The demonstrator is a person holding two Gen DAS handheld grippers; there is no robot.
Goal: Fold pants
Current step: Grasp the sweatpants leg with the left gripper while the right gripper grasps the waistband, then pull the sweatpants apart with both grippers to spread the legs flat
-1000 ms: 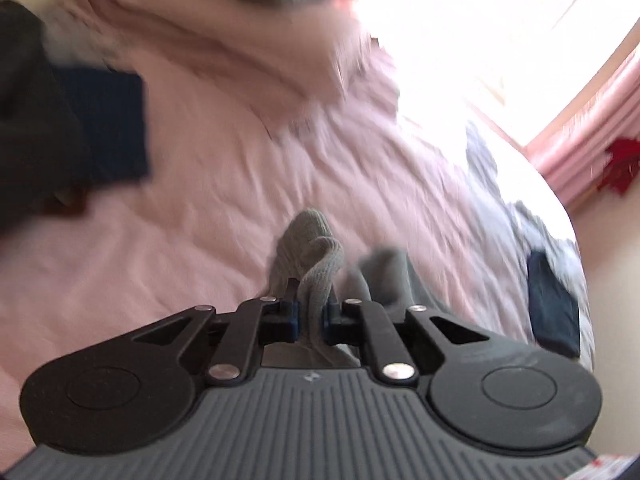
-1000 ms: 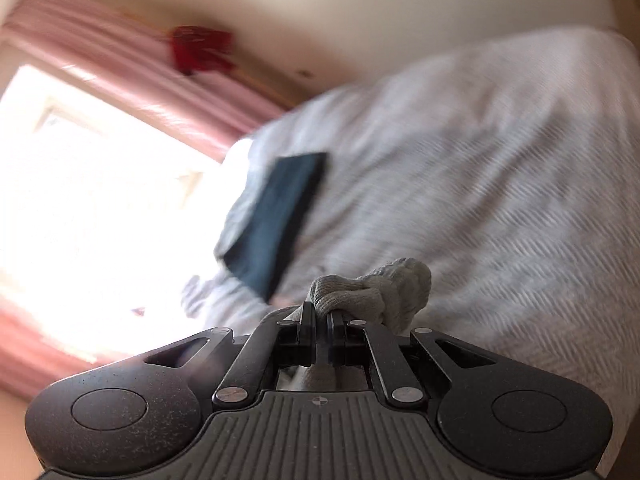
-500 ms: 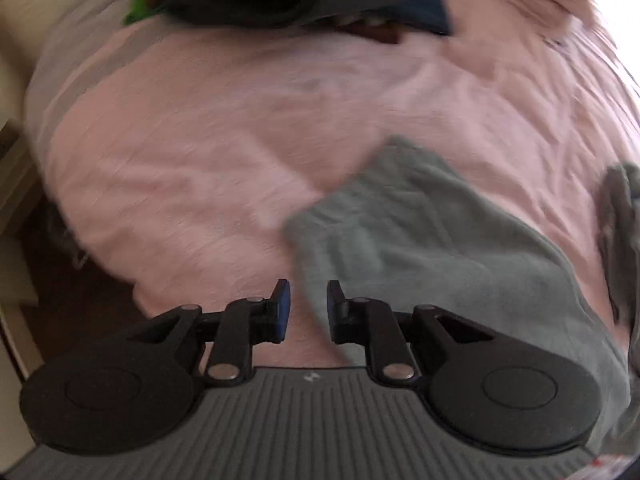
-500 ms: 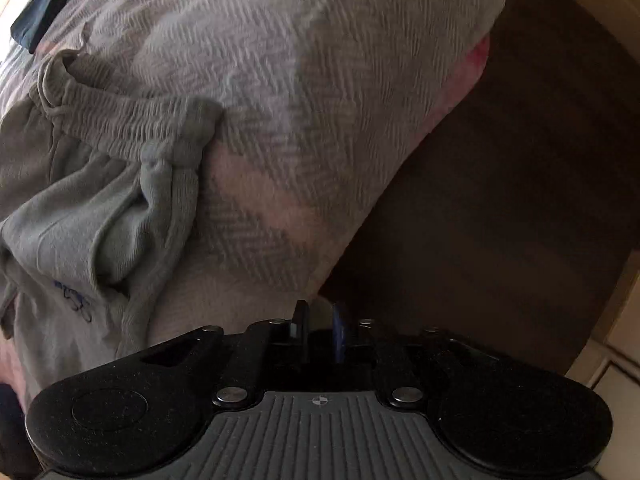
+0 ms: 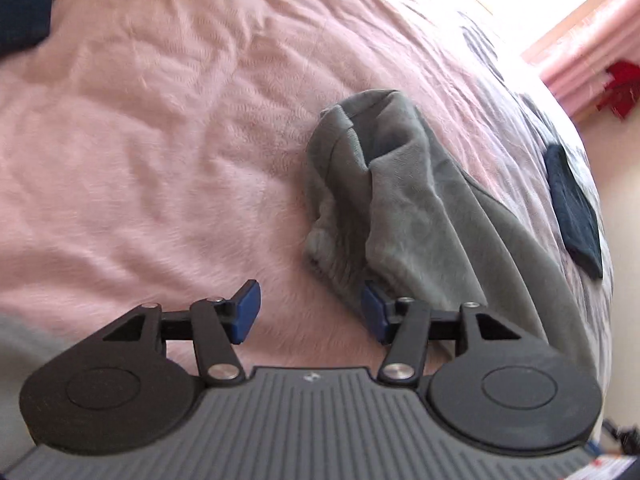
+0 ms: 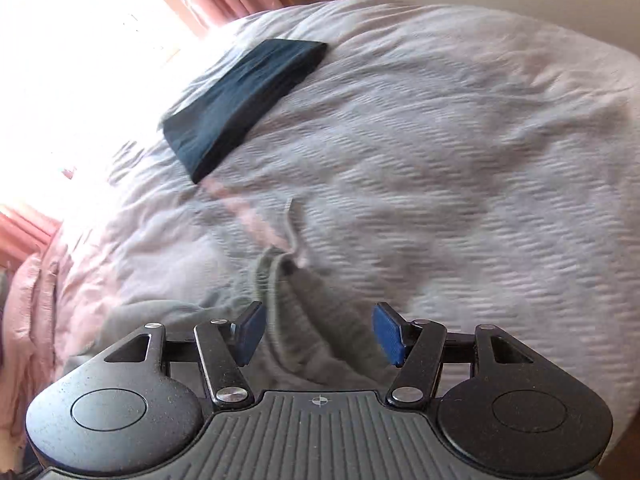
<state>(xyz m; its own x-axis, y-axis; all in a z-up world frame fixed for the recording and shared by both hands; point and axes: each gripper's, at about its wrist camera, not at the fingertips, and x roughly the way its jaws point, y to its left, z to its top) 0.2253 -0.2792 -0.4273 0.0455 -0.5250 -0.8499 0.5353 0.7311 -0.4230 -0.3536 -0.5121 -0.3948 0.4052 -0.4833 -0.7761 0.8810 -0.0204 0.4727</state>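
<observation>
**Both grippers spread over the pants**

The left gripper [image 5: 310,312] gapes, empty, beside the pants [image 5: 408,192]. The right gripper [image 6: 319,334] gapes astride the waistband [image 6: 276,280], gripping nothing, likely lining up a fresh pinch. Pants lie rumpled on the bed [image 5: 160,120], near a dark cloth [image 6: 244,100].
</observation>
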